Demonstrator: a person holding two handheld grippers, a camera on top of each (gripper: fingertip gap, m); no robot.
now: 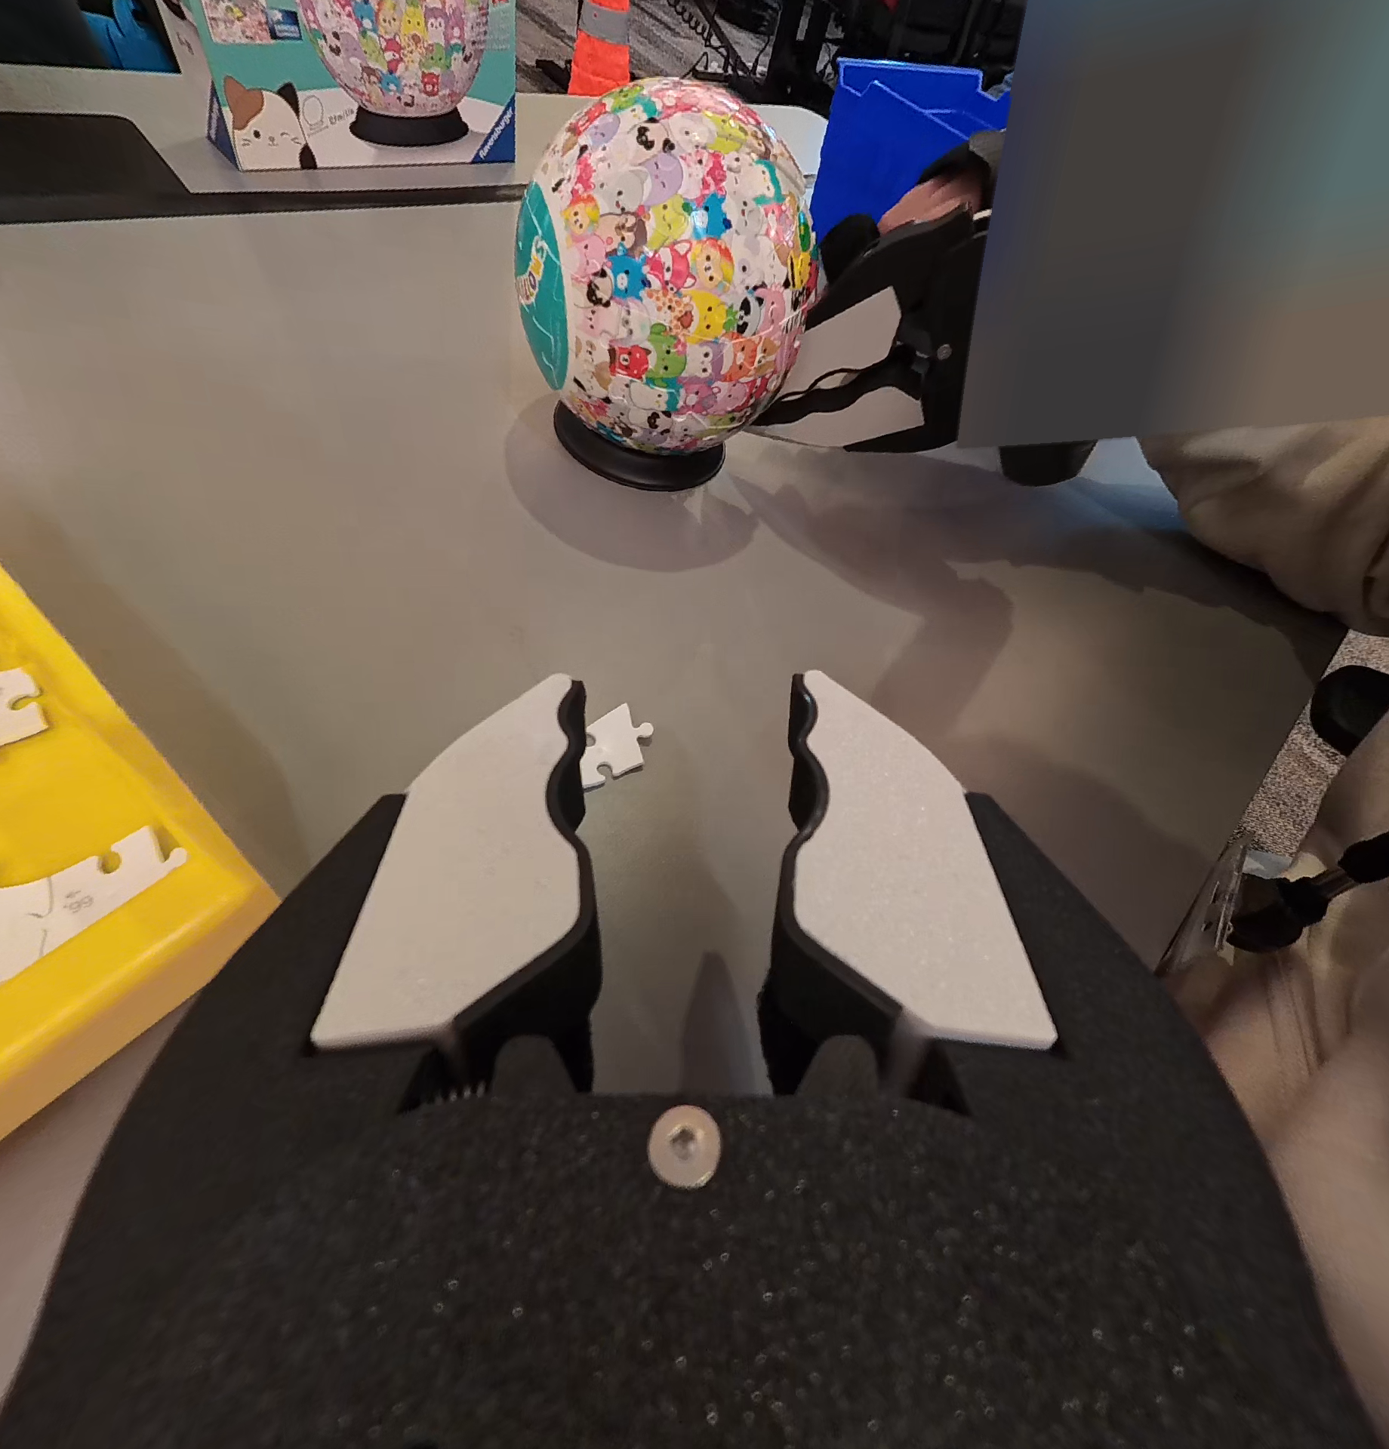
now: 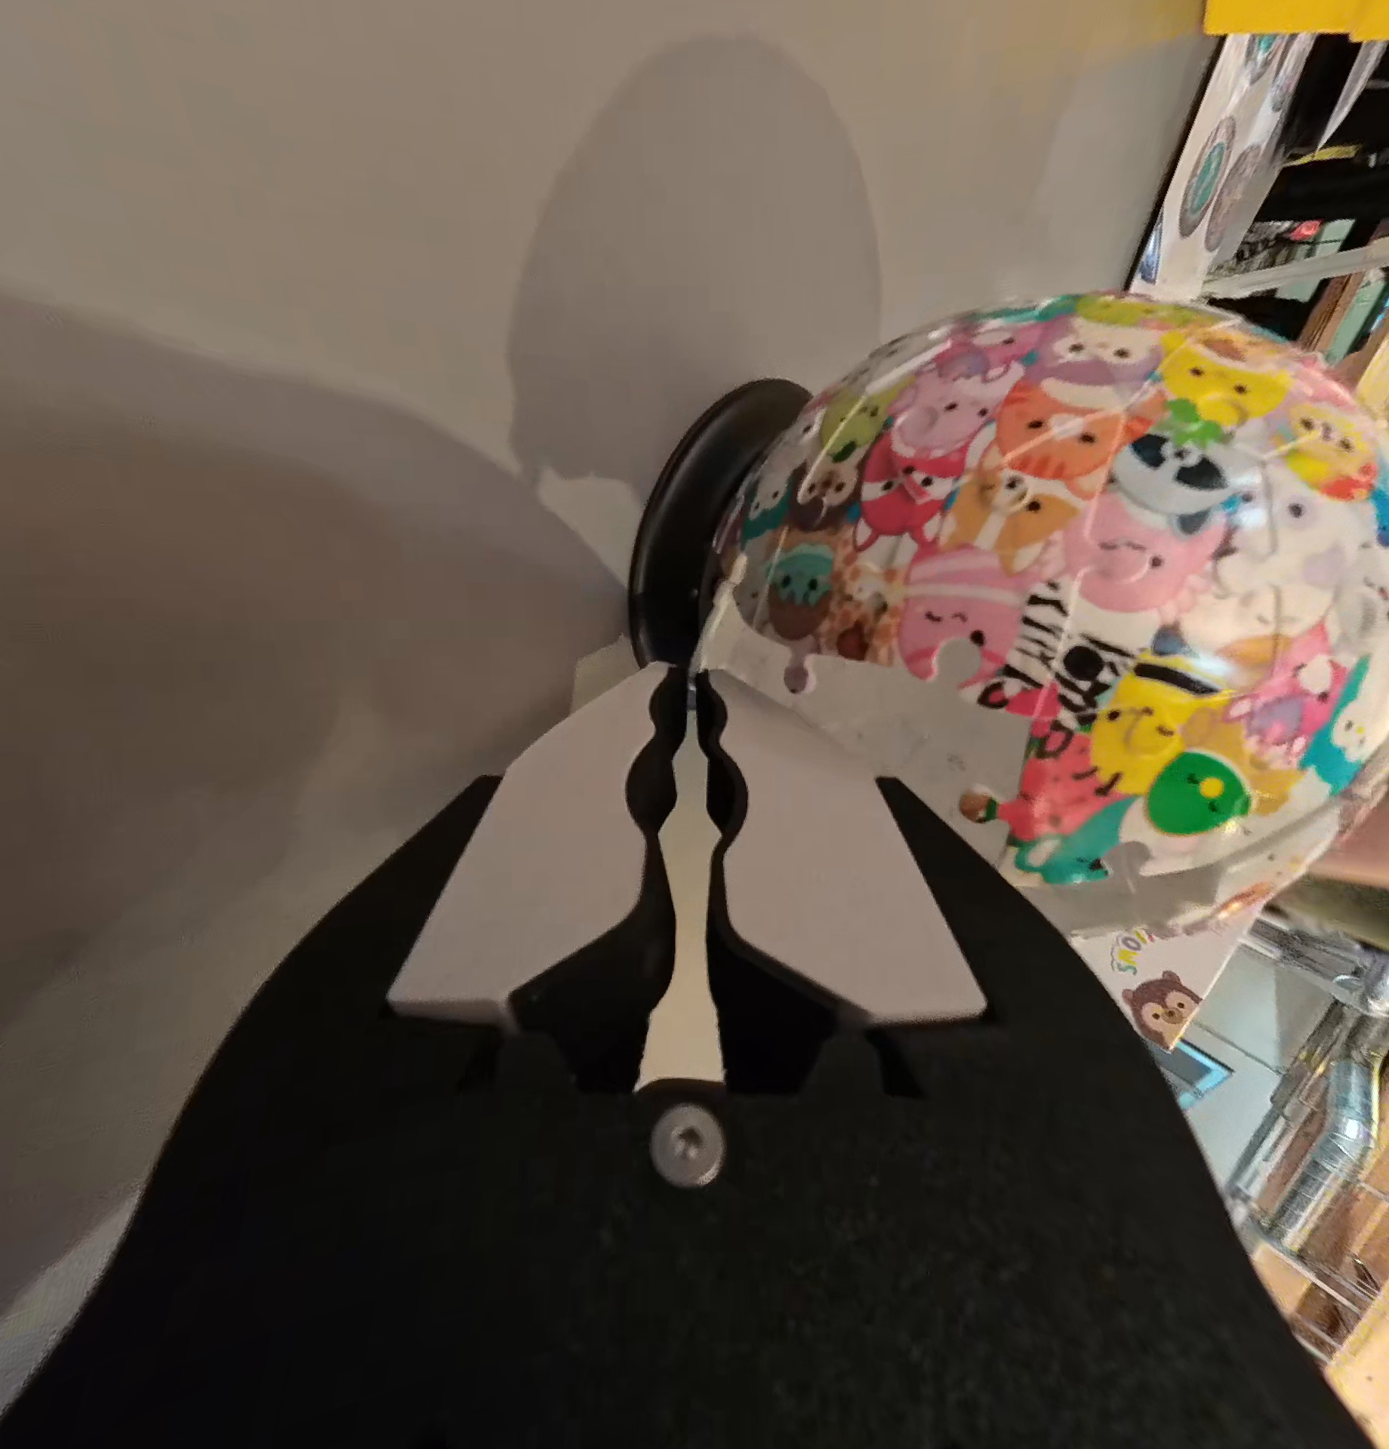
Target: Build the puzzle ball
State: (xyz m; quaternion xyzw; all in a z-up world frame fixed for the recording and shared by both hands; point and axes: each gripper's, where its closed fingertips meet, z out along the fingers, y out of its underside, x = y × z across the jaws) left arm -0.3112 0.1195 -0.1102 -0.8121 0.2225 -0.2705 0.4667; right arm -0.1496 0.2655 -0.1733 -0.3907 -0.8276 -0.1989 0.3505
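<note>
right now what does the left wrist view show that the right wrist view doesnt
Only the left wrist view shows the open left tool over a loose white puzzle piece on the grey table, the yellow tray of pieces and the puzzle box.

Only the right wrist view shows the gap in the ball's shell, where pieces are missing, with the nearly shut right tool at its edge.

Both show the puzzle ball on its black stand.
</note>
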